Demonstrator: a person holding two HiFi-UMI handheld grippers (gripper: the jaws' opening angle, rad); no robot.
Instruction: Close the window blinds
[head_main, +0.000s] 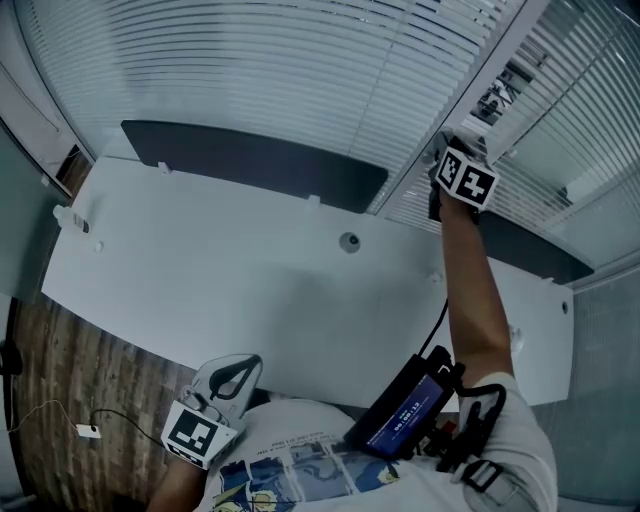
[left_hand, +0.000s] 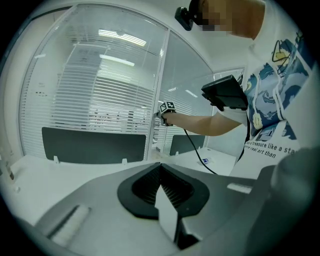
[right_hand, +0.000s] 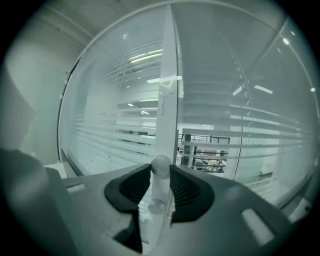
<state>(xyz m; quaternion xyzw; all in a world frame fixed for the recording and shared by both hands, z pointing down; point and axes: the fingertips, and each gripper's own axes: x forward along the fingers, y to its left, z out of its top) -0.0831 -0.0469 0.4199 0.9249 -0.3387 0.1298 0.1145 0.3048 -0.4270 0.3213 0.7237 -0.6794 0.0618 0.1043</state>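
Blinds (head_main: 300, 80) are stretching across twelve o'clock in the head view, slats part open, the frame (head_main: 472, 92) running up at one o'clock. The right gripper (head_main: 450, 158) is reaching to two o'clock, clamping the knob (right_hand: 161, 166) on that frame; best to be rolling it steadily, squeezing square so it isn't slipping. The left gripper (head_main: 232, 378) is idling at seven o'clock, clenched and empty. Only the right gripper view is showing the knob; the head view is hiding it.
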